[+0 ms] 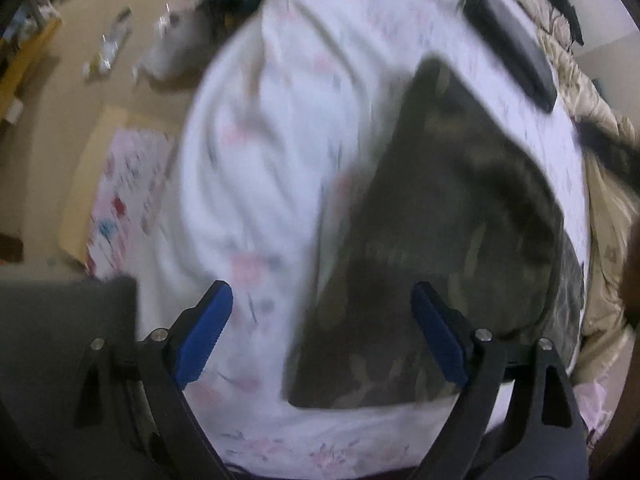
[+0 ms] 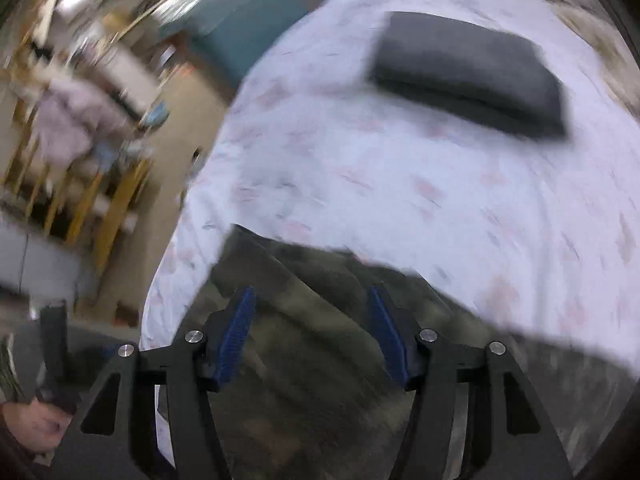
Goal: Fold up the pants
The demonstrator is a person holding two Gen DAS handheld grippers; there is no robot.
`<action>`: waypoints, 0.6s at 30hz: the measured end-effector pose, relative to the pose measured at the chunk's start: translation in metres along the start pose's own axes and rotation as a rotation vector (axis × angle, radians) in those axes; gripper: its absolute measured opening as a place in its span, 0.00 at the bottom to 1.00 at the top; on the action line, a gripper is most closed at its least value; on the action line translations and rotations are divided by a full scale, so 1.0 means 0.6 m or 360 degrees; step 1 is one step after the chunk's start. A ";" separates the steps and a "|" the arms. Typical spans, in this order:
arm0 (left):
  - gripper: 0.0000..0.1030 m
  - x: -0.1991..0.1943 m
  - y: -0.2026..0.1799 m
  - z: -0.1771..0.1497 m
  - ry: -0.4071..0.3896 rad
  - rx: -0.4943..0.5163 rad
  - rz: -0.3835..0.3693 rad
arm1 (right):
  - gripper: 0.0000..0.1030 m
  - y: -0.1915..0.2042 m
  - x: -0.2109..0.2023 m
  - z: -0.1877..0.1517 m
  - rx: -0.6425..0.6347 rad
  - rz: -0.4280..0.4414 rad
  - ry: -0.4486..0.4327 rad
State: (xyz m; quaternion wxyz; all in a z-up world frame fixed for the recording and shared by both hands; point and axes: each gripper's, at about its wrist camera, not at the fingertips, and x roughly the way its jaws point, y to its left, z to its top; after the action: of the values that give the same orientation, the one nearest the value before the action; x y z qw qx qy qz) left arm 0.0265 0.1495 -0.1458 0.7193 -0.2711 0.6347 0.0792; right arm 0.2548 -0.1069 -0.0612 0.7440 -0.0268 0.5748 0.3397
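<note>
Bed: my white sheet with faint pink floral print [image 1: 280, 128] spreads across both views, blurred.
Pants: dark green camouflage fabric pants [image 1: 448, 216] lie on the bed, partly folded, near the edge closest to me.
Dark item: a flat charcoal-grey rectangular folded piece [image 2: 468, 72] rests further up the sheet, well apart from the pants.
Left fingers [image 1: 322, 334]: spread wide, released, above the pants' edge and bare sheet.
Right fingers [image 2: 312, 334]: parted, gripping nothing, over the camouflage cloth.
</note>
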 end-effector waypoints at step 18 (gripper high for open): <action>0.02 0.035 -0.045 -0.031 0.0097 0.0382 0.0027 | 0.00 0.112 0.149 0.092 -0.0507 0.0002 0.0068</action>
State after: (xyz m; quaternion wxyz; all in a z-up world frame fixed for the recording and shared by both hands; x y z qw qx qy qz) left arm 0.0264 0.1129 -0.1592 0.7262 -0.1800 0.6635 0.0004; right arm 0.2748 0.0110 -0.0969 0.7176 -0.1513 0.5295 0.4264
